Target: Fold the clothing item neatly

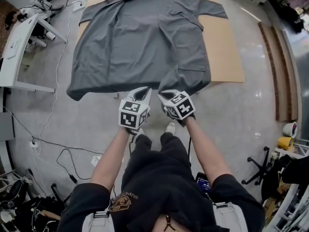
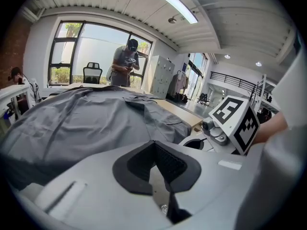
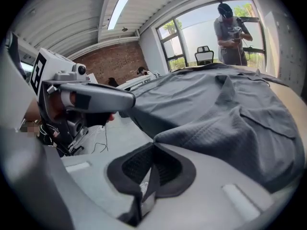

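Note:
A grey short-sleeved shirt (image 1: pixel 140 37) lies spread flat on a tan table (image 1: pixel 227 52), collar at the far end, its hem hanging over the near edge. My left gripper (image 1: pixel 145 92) and right gripper (image 1: pixel 161 94) hover side by side just in front of the middle of that hem, not touching it. Both are shut with nothing between the pads. In the left gripper view the shirt (image 2: pixel 86 123) fills the space beyond the closed left gripper (image 2: pixel 154 143), with the right gripper's marker cube (image 2: pixel 237 121) beside it. The right gripper view shows the shirt's hem (image 3: pixel 230 123) just past the closed right gripper (image 3: pixel 153 147).
A white desk (image 1: pixel 19 47) stands to the left, with cables (image 1: pixel 53 144) trailing over the floor. Wooden boards (image 1: pixel 280 71), a tape roll (image 1: pixel 286 143) and a chair base (image 1: pixel 260 168) lie to the right. A person (image 2: pixel 125 63) stands beyond the table's far end.

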